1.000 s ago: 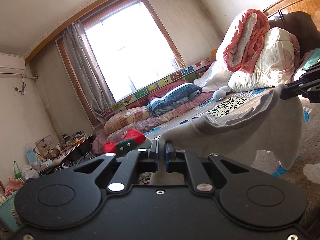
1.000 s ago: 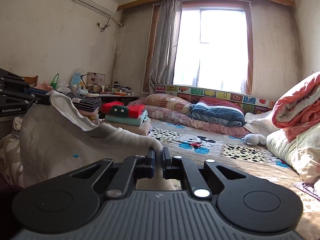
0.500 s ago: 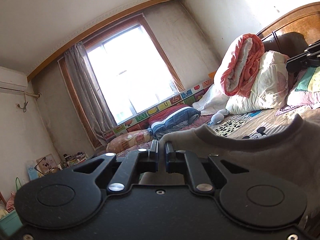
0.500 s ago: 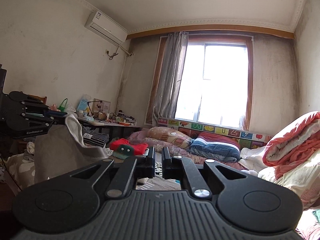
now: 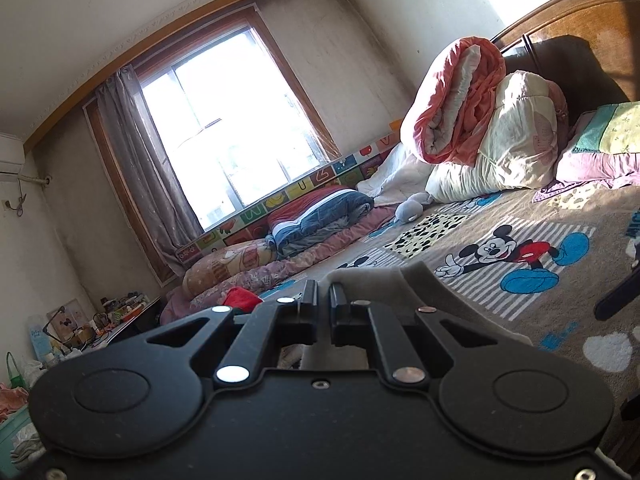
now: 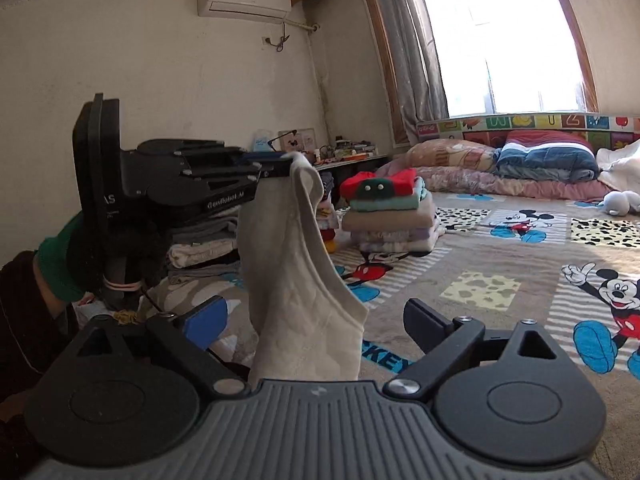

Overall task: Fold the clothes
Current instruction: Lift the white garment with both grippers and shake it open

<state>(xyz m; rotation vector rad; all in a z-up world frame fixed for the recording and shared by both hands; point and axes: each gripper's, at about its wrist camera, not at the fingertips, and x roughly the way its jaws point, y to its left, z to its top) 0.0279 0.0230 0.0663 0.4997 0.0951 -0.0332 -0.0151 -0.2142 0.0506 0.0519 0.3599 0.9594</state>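
Cloth hangs from the left gripper [image 6: 280, 168], whose jaws are pinched shut on the top edge of a pale grey garment [image 6: 296, 280]; the piece drops straight down from that grip in a long fold and its lower part falls between the two fingers of the right gripper [image 6: 316, 320]. The right jaws have just been opening and now stand wide apart, one blue-padded finger on each side of the fabric, with no pad pressing on it. In the left wrist view the left gripper [image 5: 323, 300] shows its jaws nearly together, a strip of the same garment [image 5: 384, 280] caught between them and spilling to the right over the linkage. Below and beyond lies the bed [image 6: 520, 264], covered with a brown cartoon-mouse blanket. A stack of folded clothes [image 6: 390, 220] topped by a red and green piece sits on the bed just behind the hanging garment, and a second, lower pile [image 6: 204, 248] lies behind the left gripper. Rolled quilts [image 5: 480, 120] lean against the wooden headboard [image 5: 580, 28]. A green sleeve [image 6: 60, 268] shows at the hand holding the left gripper.
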